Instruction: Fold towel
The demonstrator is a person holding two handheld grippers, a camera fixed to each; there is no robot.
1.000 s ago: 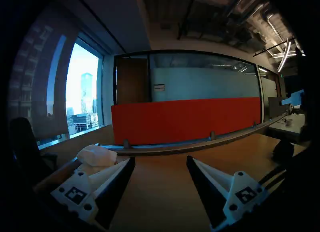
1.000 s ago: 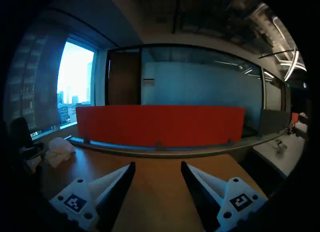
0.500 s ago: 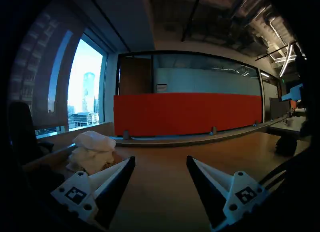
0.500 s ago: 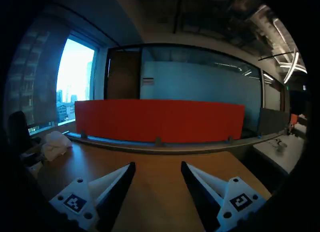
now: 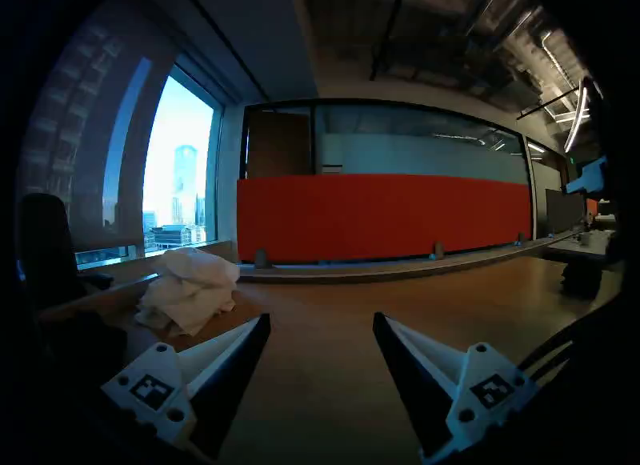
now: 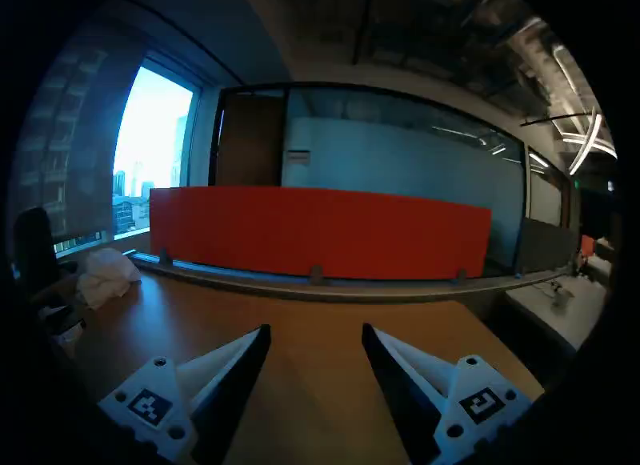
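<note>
Brown wooden desktop [image 5: 336, 305] bears a crumpled white cloth towel [image 5: 188, 293]; left gripper [image 5: 320, 316] and right gripper [image 6: 314, 326] gape wide, empty.

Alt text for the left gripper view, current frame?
A crumpled white towel lies on the wooden table, ahead and left of the open, empty left gripper. A red divider panel runs along the table's far edge, with a bright window at left.

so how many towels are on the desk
1: a crumpled white towel lies at the left end of the desk, near the window. It is a bunched heap, so a second cloth could be hidden inside it.
</note>
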